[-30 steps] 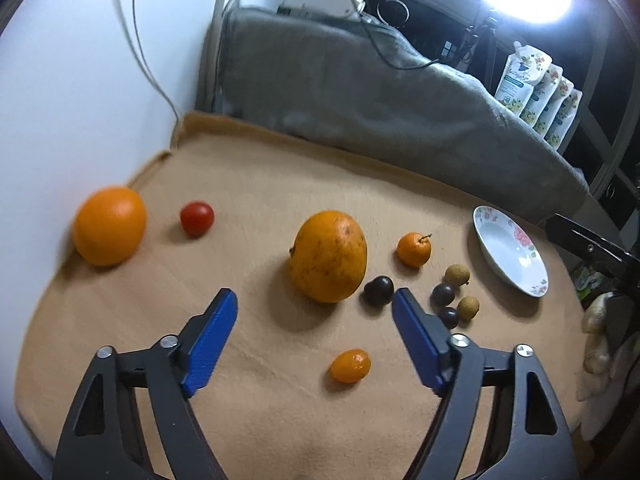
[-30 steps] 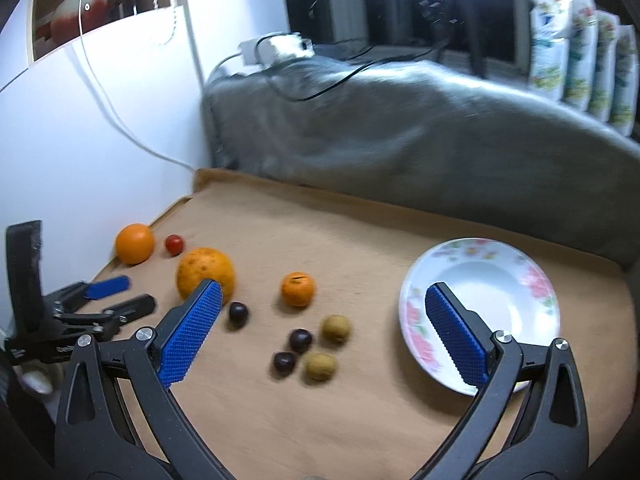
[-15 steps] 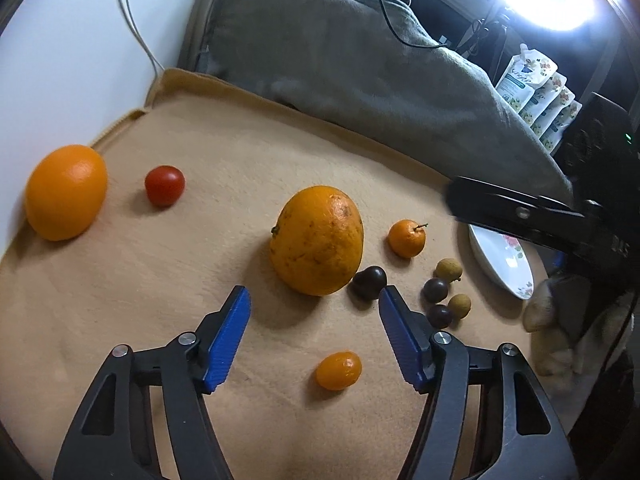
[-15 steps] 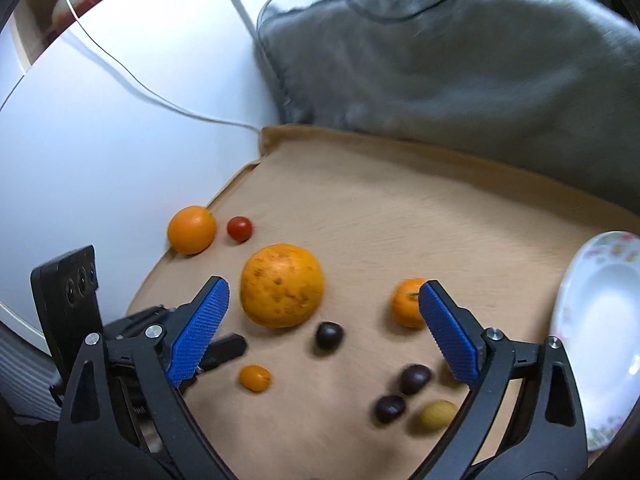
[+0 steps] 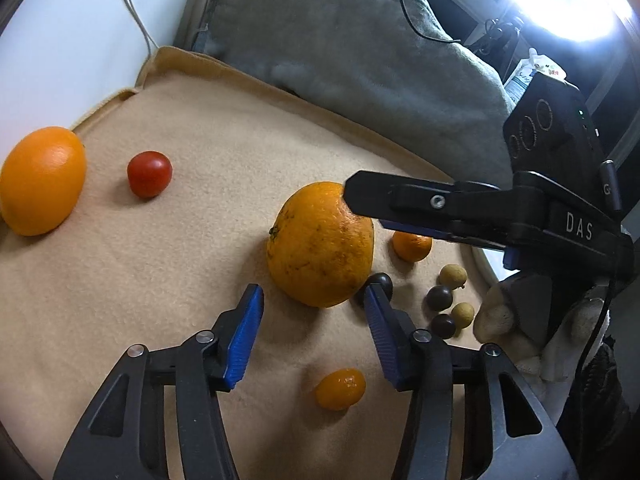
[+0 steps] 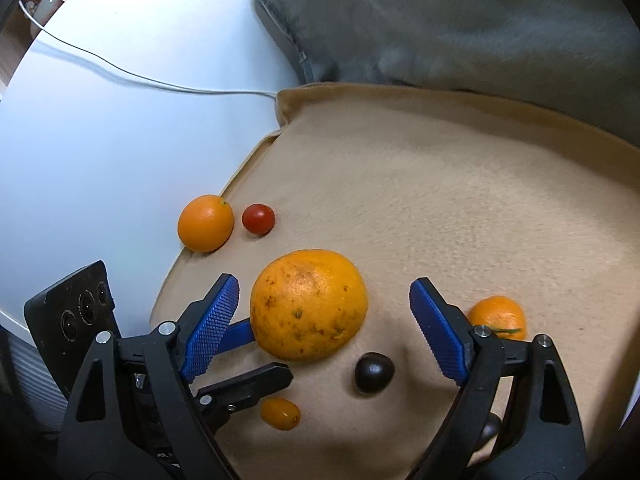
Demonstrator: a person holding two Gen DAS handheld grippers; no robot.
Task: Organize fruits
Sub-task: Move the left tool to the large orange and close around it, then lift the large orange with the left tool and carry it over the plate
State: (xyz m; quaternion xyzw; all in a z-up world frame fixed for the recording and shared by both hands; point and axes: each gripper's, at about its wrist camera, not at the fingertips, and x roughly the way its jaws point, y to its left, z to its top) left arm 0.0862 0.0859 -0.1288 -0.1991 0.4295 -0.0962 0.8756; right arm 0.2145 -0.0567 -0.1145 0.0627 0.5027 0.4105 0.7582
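My left gripper (image 5: pixel 312 340) is wide open, near the big speckled orange fruit (image 5: pixel 320 245) in the middle of the tan cloth (image 5: pixel 160 280). My right gripper (image 6: pixel 324 328), also wide, frames it. I should close slowly around its widest part.

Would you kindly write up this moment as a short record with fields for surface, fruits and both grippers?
surface: tan blanket
largest fruit: speckled orange, mid-blanket
far-left fruits: smooth orange beside red tomato
small fruits: mandarin, kumquat, dark round fruit
left gripper: open, just short of the speckled orange
right gripper: open, fingers either side of the speckled orange, not touching
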